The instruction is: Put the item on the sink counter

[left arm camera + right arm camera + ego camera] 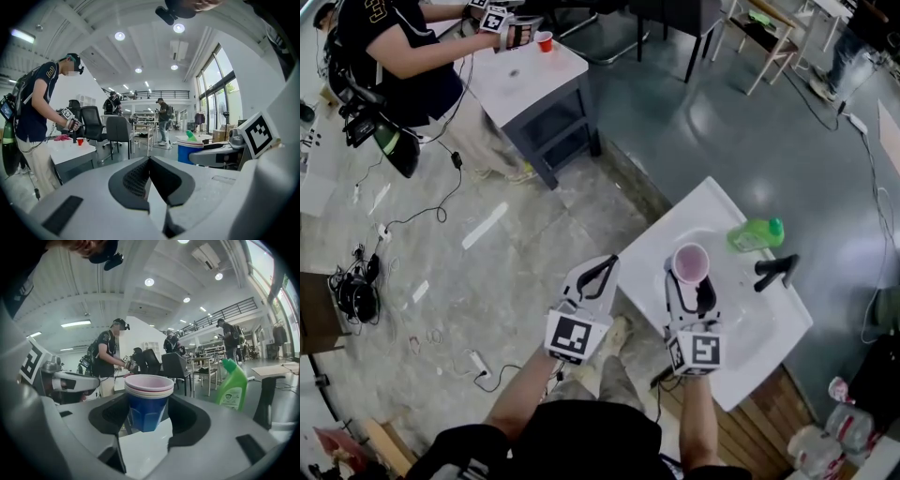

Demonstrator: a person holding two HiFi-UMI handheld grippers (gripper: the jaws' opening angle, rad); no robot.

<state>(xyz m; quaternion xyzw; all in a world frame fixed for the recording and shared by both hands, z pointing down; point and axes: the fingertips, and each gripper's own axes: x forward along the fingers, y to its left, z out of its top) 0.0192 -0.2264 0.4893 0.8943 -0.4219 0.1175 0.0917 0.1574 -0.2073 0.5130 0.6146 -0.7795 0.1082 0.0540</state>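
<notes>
Stack of nested plastic cups, blue outside with pink and white rims (pixel 149 404), pinched between my right gripper's (pixel 690 286) jaws over the white sink counter (pixel 750 347). I judge it light, stiff and slick, best held mid-wall. My left gripper (pixel 149 160) is pressed together, empty. Beyond stands a green plastic bottle (pixel 232 387).

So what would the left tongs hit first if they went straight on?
Nothing close, it seems. The left tongs, shut and empty, aim past the white sink counter into open room. The first thing in line is probably the grey-backed chair far off; depth is hard to judge.
</notes>
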